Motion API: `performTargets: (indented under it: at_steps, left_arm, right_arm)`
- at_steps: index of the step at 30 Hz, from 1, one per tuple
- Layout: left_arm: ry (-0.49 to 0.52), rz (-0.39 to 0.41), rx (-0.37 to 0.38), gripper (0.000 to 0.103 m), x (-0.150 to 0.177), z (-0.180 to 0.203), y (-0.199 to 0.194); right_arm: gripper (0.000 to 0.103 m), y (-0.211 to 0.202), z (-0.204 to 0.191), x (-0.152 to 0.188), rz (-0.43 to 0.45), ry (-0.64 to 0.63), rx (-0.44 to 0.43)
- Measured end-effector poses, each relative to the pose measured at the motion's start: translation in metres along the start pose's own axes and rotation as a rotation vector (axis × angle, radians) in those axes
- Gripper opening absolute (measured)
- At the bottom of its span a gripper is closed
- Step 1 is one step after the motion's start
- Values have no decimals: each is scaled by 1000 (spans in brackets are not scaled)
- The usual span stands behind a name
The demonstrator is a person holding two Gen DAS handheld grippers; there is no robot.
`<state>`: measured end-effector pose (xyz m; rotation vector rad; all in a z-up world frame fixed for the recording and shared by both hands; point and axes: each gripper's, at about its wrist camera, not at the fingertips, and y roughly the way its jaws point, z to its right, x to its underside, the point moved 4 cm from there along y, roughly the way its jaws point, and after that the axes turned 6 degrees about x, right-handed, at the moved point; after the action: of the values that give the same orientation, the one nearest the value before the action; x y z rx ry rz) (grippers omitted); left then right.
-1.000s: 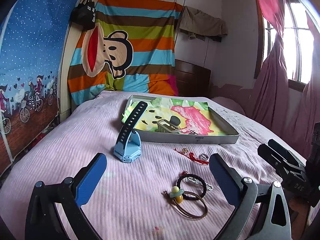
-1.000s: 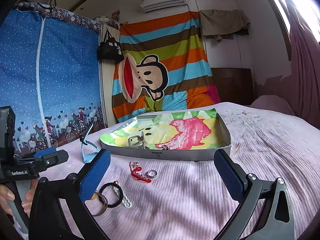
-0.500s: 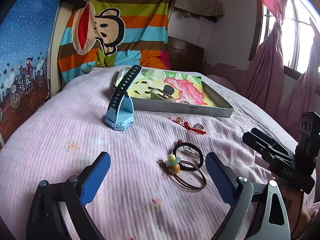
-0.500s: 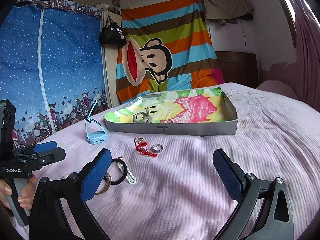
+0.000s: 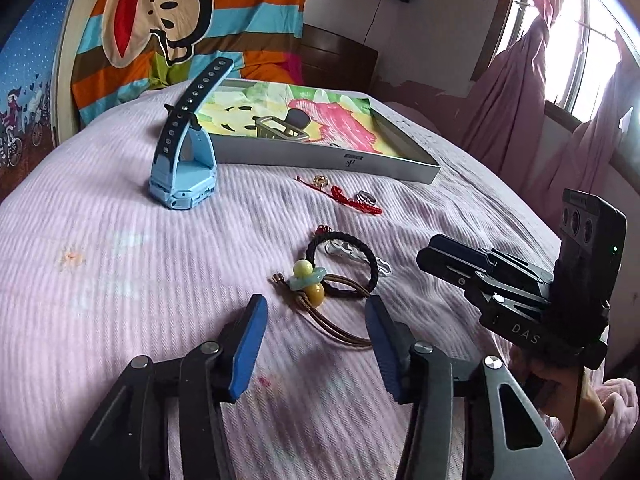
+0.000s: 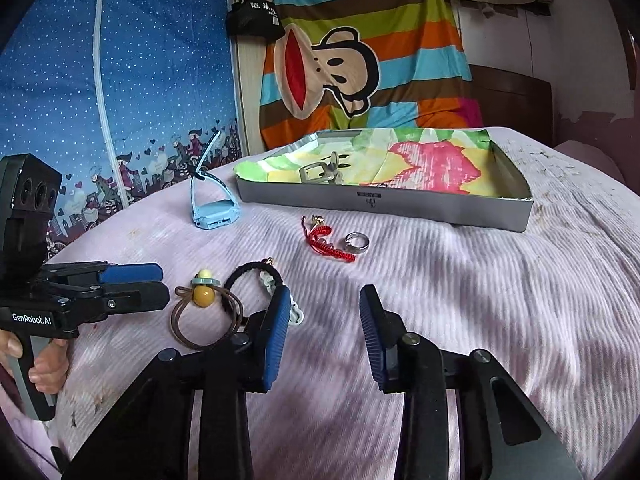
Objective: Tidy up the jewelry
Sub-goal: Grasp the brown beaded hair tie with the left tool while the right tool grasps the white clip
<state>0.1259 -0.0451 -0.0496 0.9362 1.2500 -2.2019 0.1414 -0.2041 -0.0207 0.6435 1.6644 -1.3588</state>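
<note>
On the pink bedspread lie a brown cord bracelet with yellow beads [image 5: 310, 284] [image 6: 203, 295], a black hair tie [image 5: 344, 254] [image 6: 250, 280], a red string bracelet [image 5: 344, 196] [image 6: 326, 242], a silver ring [image 5: 366, 197] [image 6: 357, 242] and a blue watch [image 5: 182, 178] [image 6: 214, 216]. A shallow box [image 5: 320, 158] [image 6: 400, 204] with colourful lining holds a metal buckle [image 5: 280, 128]. My left gripper [image 5: 312, 344] is open, just before the beaded bracelet. My right gripper [image 6: 322, 336] is open, right of the hair tie, above the bedspread.
The striped monkey blanket [image 6: 360, 60] hangs behind the bed. A blue zipped wardrobe [image 6: 100, 80] stands at the left. Pink curtains [image 5: 540, 100] hang by the window at the right. Each gripper shows in the other's view: the right one [image 5: 500, 280], the left one [image 6: 100, 288].
Both grippers have dropped lower and moved closer to the jewelry, and their jaws have narrowed. The left gripper now sits right at the beaded bracelet.
</note>
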Motion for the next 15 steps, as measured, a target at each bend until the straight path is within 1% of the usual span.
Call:
performTargets:
  at_steps: [1, 3, 5, 7, 11, 15]
  left_arm:
    - [-7, -13, -2, 43, 0, -1, 3]
    - [-16, -29, -2, 41, 1, -3, 5]
    - [-22, -44, 2, 40, 1, -4, 8]
    - [-26, -56, 3, 39, 0, -5, 11]
    - [-52, -73, -10, 29, -2, -10, 16]
    - [-77, -73, -10, 23, -3, -14, 17]
  right_arm:
    - [28, 2, -1, 1, -9, -1, -8]
    - [28, 7, -3, 3, -27, -7, -16]
    - [28, 12, -5, 5, -46, -14, -27]
    - [23, 18, -9, 8, -67, -25, -33]
    - [23, 30, -15, 11, -116, -51, -29]
    - [23, 37, -18, 13, -143, -63, -37]
